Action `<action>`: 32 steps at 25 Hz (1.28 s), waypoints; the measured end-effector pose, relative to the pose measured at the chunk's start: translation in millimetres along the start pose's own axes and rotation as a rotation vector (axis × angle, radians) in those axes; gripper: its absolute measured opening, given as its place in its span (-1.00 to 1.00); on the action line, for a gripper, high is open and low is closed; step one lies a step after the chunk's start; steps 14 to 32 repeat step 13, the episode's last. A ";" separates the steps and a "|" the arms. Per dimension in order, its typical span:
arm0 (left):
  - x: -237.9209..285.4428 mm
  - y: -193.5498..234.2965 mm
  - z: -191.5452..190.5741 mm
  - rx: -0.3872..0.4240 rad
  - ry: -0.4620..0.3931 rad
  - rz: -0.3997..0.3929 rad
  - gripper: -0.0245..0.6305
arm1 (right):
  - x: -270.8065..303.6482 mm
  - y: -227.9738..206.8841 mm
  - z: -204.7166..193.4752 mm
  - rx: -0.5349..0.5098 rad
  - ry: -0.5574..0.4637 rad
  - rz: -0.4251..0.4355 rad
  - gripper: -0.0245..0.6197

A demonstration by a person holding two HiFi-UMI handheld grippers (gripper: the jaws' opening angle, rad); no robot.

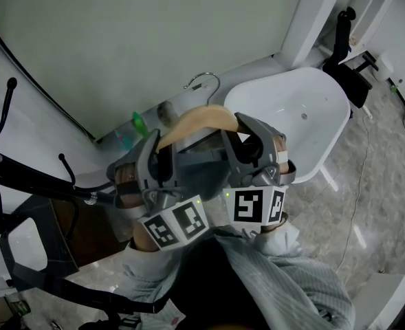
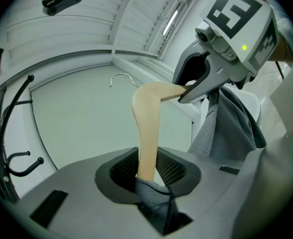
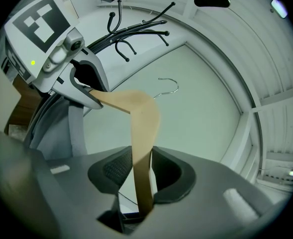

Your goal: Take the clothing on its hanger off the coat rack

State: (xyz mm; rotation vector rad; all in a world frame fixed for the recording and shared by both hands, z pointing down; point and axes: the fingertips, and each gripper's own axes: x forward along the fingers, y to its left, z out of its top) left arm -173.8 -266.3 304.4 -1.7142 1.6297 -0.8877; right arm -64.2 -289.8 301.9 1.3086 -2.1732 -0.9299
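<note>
A pale wooden hanger (image 1: 201,119) with grey clothing (image 1: 202,167) draped on it is held in the air between both grippers. Its metal hook (image 1: 205,81) hangs free and touches nothing. My left gripper (image 1: 162,158) is shut on the hanger's left arm (image 2: 147,128), with grey cloth (image 2: 153,193) bunched in the jaws. My right gripper (image 1: 249,143) is shut on the right arm (image 3: 141,133). The black coat rack (image 1: 23,174) stands to the left, apart from the hanger; its hooks (image 3: 136,29) show in the right gripper view.
A white tub (image 1: 305,108) stands right of the grippers, with a black chair (image 1: 346,74) behind it. A green bottle (image 1: 140,124) lies at the foot of the pale wall. A brown box (image 1: 85,232) sits under the rack's arms.
</note>
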 end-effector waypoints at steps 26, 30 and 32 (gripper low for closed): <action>-3.6 3.4 -0.6 0.003 0.011 0.002 -0.61 | 0.0 -0.9 6.1 -0.006 -0.018 0.011 -0.56; -3.6 3.4 -0.6 0.003 0.011 0.002 -0.61 | 0.0 -0.9 6.1 -0.006 -0.018 0.011 -0.56; -3.6 3.4 -0.6 0.003 0.011 0.002 -0.61 | 0.0 -0.9 6.1 -0.006 -0.018 0.011 -0.56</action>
